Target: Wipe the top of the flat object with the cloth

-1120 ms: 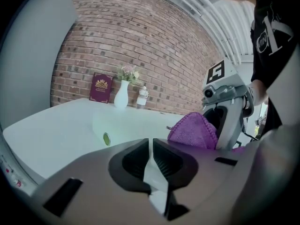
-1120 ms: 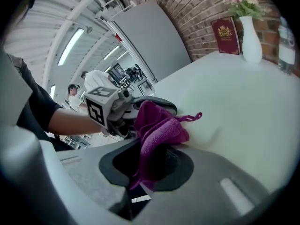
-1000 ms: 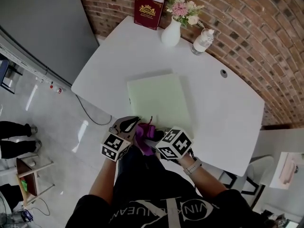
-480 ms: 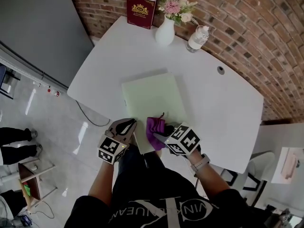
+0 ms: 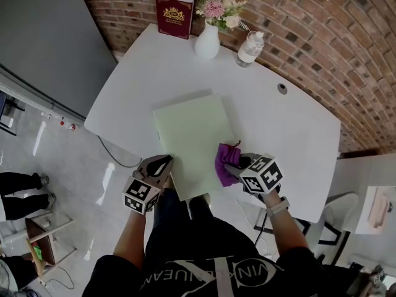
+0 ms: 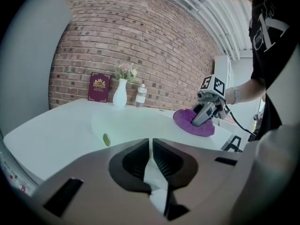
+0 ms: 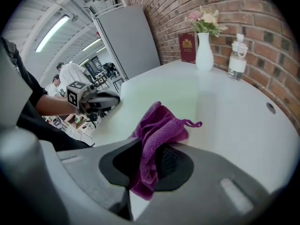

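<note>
Red brick wall (image 5: 322,36) backs white worktop (image 5: 154,73). Grey panel (image 5: 43,30) stands at left. Glossy pale floor (image 5: 74,159) below, black cable (image 5: 110,153) trailing across it. Along worktop's far edge, by wall: maroon book (image 5: 174,8) upright, white vase (image 5: 206,43) with pink flowers (image 5: 216,8), clear bottle (image 5: 250,48). Round grommet (image 5: 282,88) set in worktop toward right. Strip light (image 7: 56,29) glows overhead. People (image 7: 70,74) in distance beside grey panel.
</note>
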`<state>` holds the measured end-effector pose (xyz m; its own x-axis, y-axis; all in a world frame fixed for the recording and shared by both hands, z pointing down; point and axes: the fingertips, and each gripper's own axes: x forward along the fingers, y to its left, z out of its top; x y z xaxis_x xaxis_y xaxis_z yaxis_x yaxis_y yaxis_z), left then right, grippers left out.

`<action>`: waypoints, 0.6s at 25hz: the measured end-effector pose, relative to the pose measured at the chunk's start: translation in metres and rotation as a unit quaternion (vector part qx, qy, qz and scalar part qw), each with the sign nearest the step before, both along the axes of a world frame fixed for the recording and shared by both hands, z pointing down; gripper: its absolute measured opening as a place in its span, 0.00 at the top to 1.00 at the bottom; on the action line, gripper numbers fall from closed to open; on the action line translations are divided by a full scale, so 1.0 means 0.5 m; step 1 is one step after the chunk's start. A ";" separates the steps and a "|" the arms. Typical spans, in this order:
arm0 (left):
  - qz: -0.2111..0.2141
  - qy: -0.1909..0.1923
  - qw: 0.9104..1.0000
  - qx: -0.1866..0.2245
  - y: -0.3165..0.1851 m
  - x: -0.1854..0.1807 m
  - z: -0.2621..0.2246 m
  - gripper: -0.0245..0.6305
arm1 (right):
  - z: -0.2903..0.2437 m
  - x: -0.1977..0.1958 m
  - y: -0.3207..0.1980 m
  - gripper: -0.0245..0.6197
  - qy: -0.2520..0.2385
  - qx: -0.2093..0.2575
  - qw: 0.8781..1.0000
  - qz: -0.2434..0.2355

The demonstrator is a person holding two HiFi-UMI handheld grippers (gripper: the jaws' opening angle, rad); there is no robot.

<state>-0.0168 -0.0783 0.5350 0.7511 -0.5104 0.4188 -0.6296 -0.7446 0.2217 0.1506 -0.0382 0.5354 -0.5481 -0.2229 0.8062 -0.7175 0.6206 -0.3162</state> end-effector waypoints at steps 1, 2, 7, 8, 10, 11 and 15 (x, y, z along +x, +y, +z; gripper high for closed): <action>0.000 -0.001 1.000 -0.001 0.000 0.000 -0.001 0.92 | 0.000 0.015 -0.002 0.86 0.003 0.002 1.000 0.008; 0.001 -0.003 1.000 -0.001 -0.001 0.000 -0.001 0.92 | 0.000 0.028 -0.004 0.86 0.006 0.003 1.000 0.016; 0.002 -0.008 1.000 -0.003 -0.001 0.001 -0.001 0.92 | 0.000 0.073 -0.003 0.86 0.009 0.008 0.999 0.044; 0.002 -0.008 1.000 -0.005 -0.001 0.000 -0.001 0.92 | 0.000 0.079 -0.003 0.86 0.010 0.009 0.999 0.049; 0.001 -0.008 1.000 -0.007 -0.001 0.000 -0.002 0.92 | -0.001 0.095 -0.004 0.86 0.014 0.012 0.998 0.061; 0.001 -0.008 1.000 -0.008 -0.001 0.000 -0.001 0.92 | -0.002 0.104 -0.004 0.86 0.017 0.015 0.997 0.068; 0.001 -0.009 1.000 -0.012 0.000 0.000 0.001 0.92 | -0.002 0.133 -0.001 0.86 0.020 0.023 0.995 0.096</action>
